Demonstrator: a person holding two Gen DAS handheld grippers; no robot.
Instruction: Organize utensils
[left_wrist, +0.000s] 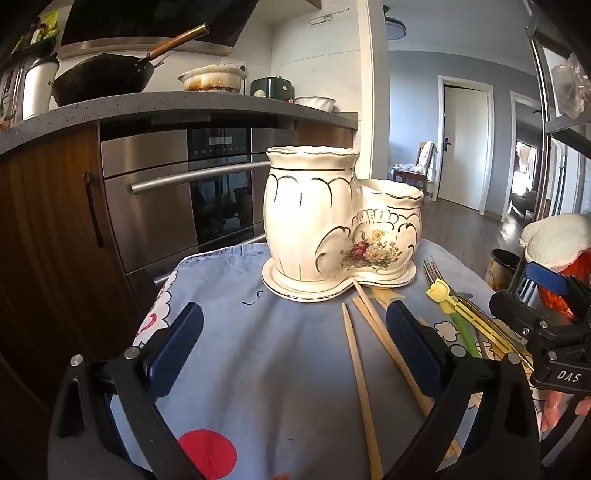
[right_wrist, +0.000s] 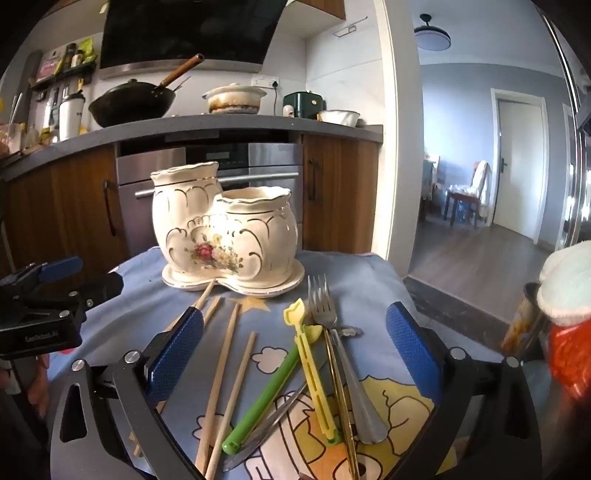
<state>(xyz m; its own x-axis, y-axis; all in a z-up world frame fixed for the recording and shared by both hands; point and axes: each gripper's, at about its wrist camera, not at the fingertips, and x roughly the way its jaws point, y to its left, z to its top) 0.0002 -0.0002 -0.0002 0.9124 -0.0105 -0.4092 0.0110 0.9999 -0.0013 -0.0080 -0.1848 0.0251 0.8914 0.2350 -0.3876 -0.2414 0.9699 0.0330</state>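
We lose the chopsticks (right_wrist: 236, 373) and the knife (right_wrist: 258, 439) past the right wrist view's bottom edge, and the left gripper's right finger (left_wrist: 413, 347) hides part of one chopstick there.

You see a cream ceramic holder (right_wrist: 225, 236) with gold scroll lines and a pink-and-yellow flower spray, on a pale blue cloth (left_wrist: 258, 350) printed with white clouds and a red dot at 7 o'clock. The chopsticks (right_wrist: 225, 373) are tan, the fork (right_wrist: 323, 306) silver, one handle (right_wrist: 269, 391) green, one clip (right_wrist: 314, 365) yellow. Both claws carry blue pads (right_wrist: 413, 350).
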